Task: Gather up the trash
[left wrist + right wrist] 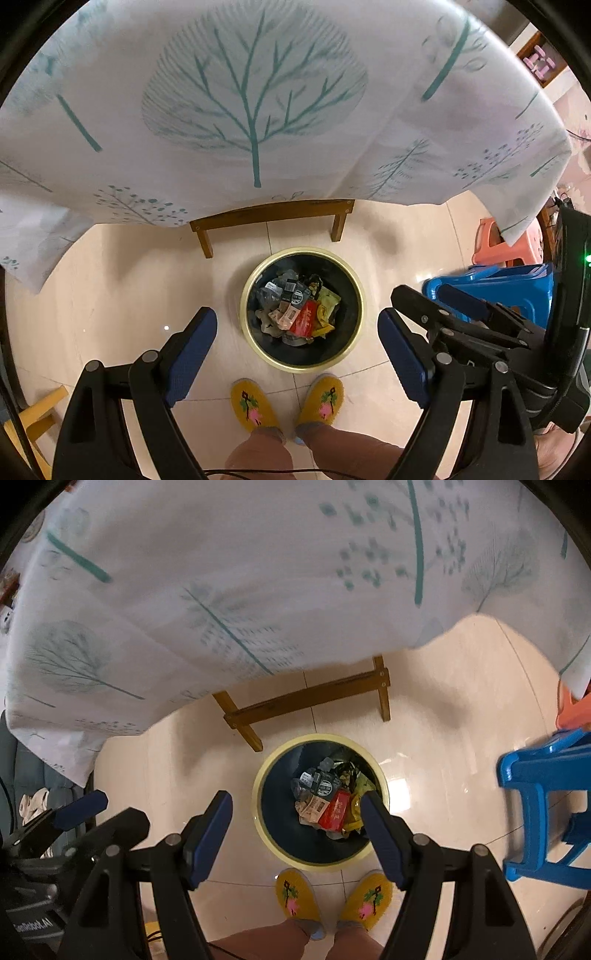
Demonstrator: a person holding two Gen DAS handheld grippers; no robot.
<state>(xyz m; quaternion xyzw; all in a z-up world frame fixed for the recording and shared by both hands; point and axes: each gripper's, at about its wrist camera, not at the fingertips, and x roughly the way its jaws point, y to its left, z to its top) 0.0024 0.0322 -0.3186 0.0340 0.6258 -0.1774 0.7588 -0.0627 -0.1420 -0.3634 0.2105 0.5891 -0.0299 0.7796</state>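
Note:
A round dark bin with a pale yellow rim [255, 343] [266, 834] stands on the tiled floor far below both grippers. Inside it lies a heap of wrappers [295, 310] [325, 797], among them a red packet and yellow, grey and black ones. My left gripper [297, 343] points down over the bin, its blue pads wide apart with nothing between them. My right gripper [295, 819] is open too and holds nothing. The right gripper also shows at the right edge of the left wrist view, the left gripper at the left edge of the right wrist view.
A table with a white, tree-printed cloth [258, 110] [221, 590] overhangs the far side. A low wooden rail [273, 218] [306, 698] stands behind the bin. A blue plastic stool [517, 288] [543, 801] and an orange one [495, 243] are right. The person's yellow slippers [255, 410] [299, 897] are below.

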